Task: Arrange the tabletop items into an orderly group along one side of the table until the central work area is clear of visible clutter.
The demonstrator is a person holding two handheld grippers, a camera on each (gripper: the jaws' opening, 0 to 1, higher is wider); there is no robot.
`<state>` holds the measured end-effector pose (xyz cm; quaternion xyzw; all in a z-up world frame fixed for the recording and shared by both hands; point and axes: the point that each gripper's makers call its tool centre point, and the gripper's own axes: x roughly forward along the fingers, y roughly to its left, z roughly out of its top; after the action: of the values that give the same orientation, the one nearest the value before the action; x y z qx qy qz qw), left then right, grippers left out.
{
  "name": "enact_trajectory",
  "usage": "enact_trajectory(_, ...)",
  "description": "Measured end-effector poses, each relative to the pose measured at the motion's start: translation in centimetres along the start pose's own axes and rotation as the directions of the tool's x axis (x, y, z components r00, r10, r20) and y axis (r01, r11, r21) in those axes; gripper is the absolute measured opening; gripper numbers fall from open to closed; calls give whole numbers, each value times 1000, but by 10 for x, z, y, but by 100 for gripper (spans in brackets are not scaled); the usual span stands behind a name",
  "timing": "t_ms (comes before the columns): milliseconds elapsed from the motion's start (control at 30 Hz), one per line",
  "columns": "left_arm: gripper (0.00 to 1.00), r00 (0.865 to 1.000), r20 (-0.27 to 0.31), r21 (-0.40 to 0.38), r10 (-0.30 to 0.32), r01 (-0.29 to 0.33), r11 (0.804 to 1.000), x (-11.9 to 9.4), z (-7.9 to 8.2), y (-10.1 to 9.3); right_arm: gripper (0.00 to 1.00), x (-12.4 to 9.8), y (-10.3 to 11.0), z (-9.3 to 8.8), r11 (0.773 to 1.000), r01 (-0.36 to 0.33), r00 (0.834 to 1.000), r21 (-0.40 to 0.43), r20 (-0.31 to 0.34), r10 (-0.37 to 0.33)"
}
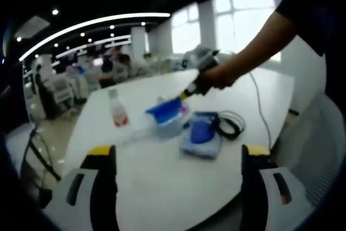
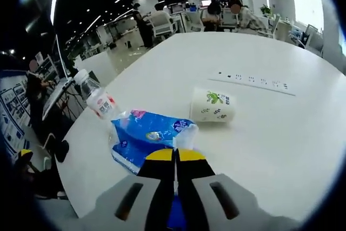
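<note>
Here the right gripper had its jaws pinched on the blue tissue pack near the tabletop edge, by the bottle. The left gripper hung wide, holding nothing. A hard tug could tip the bottle or cup.

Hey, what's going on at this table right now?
A person is tidying a white table with two handheld grippers. The right gripper is shut on a blue tissue pack, held beside a water bottle near the table's edge. A paper cup lies on its side close by. The left gripper hangs open, holding nothing.
</note>
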<state>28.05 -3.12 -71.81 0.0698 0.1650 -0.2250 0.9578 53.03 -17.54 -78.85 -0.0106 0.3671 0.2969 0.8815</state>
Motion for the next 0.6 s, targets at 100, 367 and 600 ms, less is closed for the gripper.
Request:
enact_trajectory(100,94,1000,2,-4,-3,3,1000,0,0,-1,0,-11,-6,1,1000,11,1000,-6,10,-11)
enact_trajectory(367,100,1000,2,-25,-9,9,1000,0,-1,-2,0,-36,-23,2,1000,23,999,7,34,-23)
enact_trajectory(600,100,1000,-6,-24,-23,23,999,0,-2,-6,0,-62,-43,3,999,44,997,6,59,-45)
